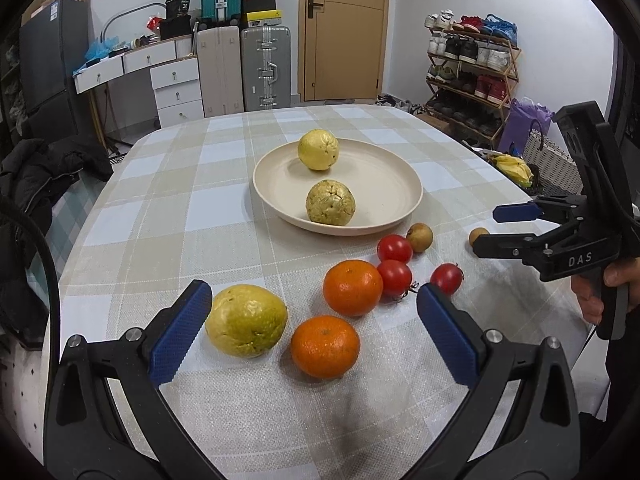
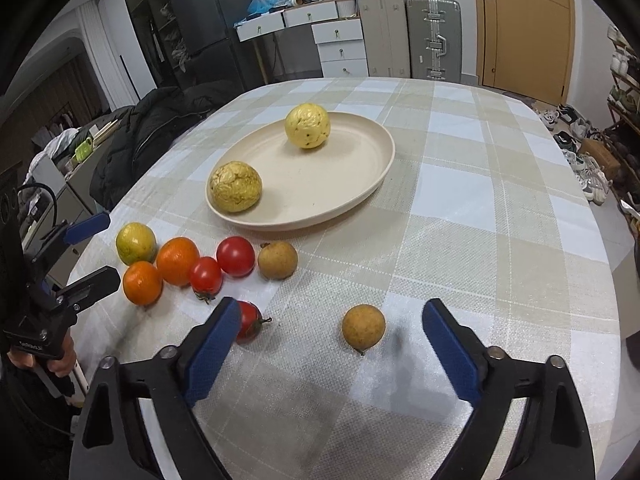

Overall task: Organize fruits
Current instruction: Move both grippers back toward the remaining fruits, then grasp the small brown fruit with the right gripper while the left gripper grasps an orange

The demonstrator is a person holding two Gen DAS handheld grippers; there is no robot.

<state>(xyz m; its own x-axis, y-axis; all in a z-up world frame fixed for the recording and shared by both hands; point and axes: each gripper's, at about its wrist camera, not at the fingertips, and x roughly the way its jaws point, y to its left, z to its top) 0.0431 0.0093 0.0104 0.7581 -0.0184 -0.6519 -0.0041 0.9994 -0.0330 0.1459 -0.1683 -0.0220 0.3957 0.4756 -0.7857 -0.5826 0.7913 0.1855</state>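
On the checked tablecloth [image 1: 168, 208], beige plate [image 1: 400, 184] holds two yellow passion fruits [image 1: 331, 202]; oranges [image 1: 325, 346], cherry tomatoes [image 1: 394, 249], longans [image 2: 363, 326] lie loose beside it. Left gripper [image 1: 314, 330] wide, empty; right gripper [image 2: 330, 346] wide, empty.

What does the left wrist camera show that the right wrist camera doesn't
Only the left wrist view shows bananas beside a purple bag past the table's edge. Only the right wrist view shows clearly the small brown fruit sitting between the right gripper fingers. Both show the plate holding two yellow fruits, plus two oranges, three tomatoes and another yellow fruit on the checked cloth, by the open left gripper.
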